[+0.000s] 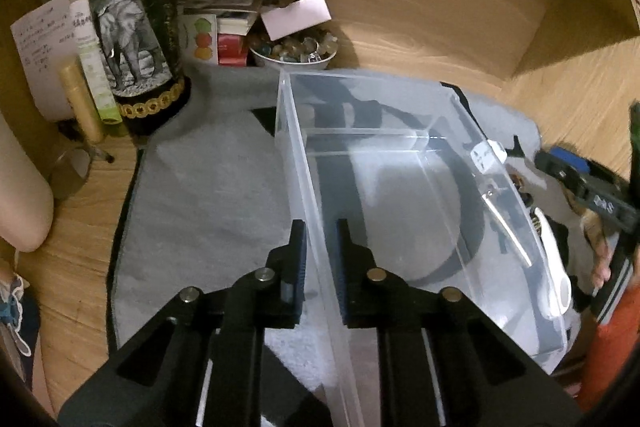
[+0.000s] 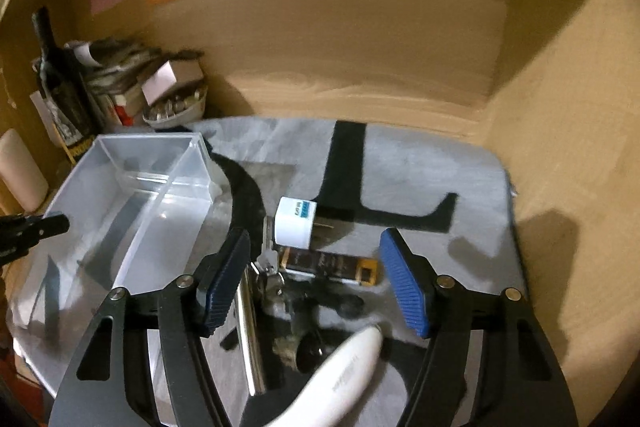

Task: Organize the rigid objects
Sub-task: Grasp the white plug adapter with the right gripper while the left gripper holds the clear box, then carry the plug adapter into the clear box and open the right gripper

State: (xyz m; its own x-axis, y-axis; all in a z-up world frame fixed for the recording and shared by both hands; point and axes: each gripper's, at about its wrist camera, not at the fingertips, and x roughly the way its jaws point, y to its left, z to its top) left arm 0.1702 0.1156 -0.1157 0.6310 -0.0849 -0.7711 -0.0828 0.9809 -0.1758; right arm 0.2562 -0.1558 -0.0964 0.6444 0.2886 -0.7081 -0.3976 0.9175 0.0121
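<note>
Over the grey mat (image 2: 420,163), I am clamping my left gripper (image 1: 322,267) on the clear box (image 1: 400,163) wall, my right gripper (image 2: 316,283) hovering spread above the white plug (image 2: 294,223).

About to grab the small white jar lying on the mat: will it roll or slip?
The white jar lies on its side, so a nudge would likely roll it. Its smooth plastic may slide between the right gripper's open fingers; it looks rigid and probably light.
</note>
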